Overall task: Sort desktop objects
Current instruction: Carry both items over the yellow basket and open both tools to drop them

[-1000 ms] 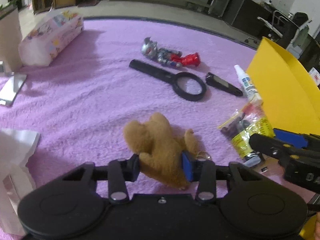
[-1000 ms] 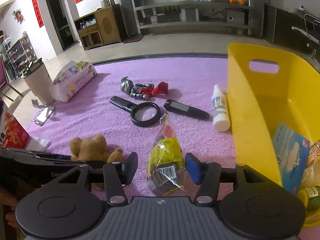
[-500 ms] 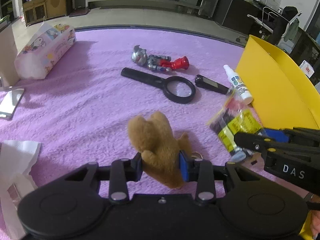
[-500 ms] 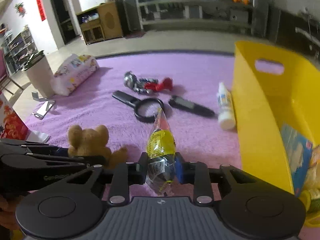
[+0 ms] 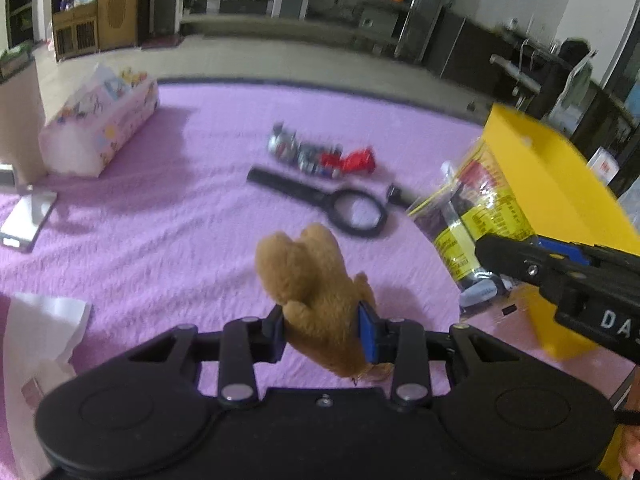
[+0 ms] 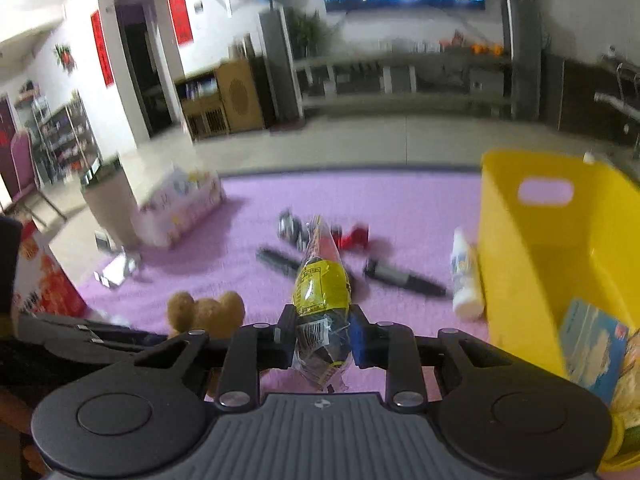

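Desktop clutter lies on a purple cloth (image 5: 168, 240) beside a yellow bin (image 6: 532, 264). Largest loose item is the tissue pack (image 5: 100, 132), then the magnifier (image 5: 340, 208), toy figure (image 5: 320, 156), remote (image 6: 404, 276) and white bottle (image 6: 464, 276). Left gripper (image 5: 322, 330) clamps a plush bear (image 5: 312, 280); right gripper (image 6: 322, 338) clamps a snack bag (image 6: 320, 292), raised off the cloth.

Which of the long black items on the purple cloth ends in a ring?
The magnifying glass: its straight handle ends in a round lens ring. The other black stick, nearer the white bottle, is plain.
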{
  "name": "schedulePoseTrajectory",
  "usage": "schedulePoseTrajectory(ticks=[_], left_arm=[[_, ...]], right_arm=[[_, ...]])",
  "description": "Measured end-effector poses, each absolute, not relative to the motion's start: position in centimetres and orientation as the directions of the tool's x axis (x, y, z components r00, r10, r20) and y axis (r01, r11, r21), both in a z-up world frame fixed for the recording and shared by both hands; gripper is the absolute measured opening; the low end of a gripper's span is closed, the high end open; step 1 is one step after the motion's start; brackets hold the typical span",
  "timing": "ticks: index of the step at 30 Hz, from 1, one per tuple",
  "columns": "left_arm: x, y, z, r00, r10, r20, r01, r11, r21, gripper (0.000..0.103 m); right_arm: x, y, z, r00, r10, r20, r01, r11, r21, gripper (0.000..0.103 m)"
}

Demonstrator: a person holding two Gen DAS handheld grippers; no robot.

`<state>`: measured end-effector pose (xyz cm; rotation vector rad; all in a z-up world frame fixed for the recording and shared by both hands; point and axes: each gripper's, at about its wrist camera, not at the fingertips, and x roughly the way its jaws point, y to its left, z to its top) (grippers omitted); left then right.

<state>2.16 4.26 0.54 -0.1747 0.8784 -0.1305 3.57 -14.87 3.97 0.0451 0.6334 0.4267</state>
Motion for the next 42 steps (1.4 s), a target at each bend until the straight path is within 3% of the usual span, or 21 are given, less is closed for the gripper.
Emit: schedulePoseTrajectory(ticks=[5,13,20,24,31,33,34,35,37,39,42], left_arm=[[1.3,4.2,3.0,0.726,-0.216,-0.653,0.078,0.969,-0.233,0.034],[0.8,0.4,7.8,0.762,-0.303,-0.573,0.154,0.943,-0.294,0.034],[0.7,-8.6,13.9,0.751,-0.461,-0.474,0.322,0.881,-0.346,0.034],[2.6,-14.1,13.5,0.715,-0.456,-0.530,0.338,0.889,-0.308,0.034],[6.3,-19.9,8.8,0.612,-0.377,-0.695,0.290,0.925,-0.247,0.036],[6.6,-20.6,8.4,0.597,-0.365,-0.715,0.292,0.928,-0.230,0.045],[6.7,-20.8,8.4,0.596,-0.349,-0.723,0.287,0.934,-0.214,0.064],[6.5,-20.9,8.4,0.604,-0.320,-0.730,0.278,0.943,-0.183,0.073],[5.8,-20.4,8.7,0.630,-0.295,-0.718,0.279,0.949,-0.145,0.076],[5.6,-19.2,9.2,0.639,-0.279,-0.716,0.253,0.956,-0.147,0.077],[4.9,-16.8,9.9,0.657,-0.250,-0.711,0.200,0.967,-0.156,0.078]], right_arm=[[2.5,-16.4,6.1,0.775,0.423,-0.469,-0.367,0.906,0.210,0.027],[1.5,-20.8,8.7,0.833,0.416,-0.365,-0.323,0.901,0.290,0.027],[-0.4,-29.6,10.8,0.951,0.233,-0.204,-0.138,0.909,0.392,0.027],[-0.6,-33.5,10.3,0.967,0.145,-0.210,-0.038,0.895,0.444,0.028],[1.3,-37.0,7.1,0.913,0.124,-0.388,0.102,0.853,0.512,0.028],[2.0,-37.3,6.4,0.888,0.120,-0.444,0.136,0.853,0.504,0.033],[2.0,-37.4,6.1,0.880,0.113,-0.461,0.155,0.849,0.504,0.034],[1.9,-37.4,6.1,0.875,0.109,-0.471,0.167,0.846,0.507,0.035],[1.5,-37.1,6.2,0.874,0.107,-0.474,0.160,0.857,0.489,0.042],[1.1,-36.3,6.5,0.887,0.086,-0.454,0.154,0.871,0.466,0.068],[0.3,-35.3,7.3,0.918,0.091,-0.387,0.104,0.884,0.457,0.071]])
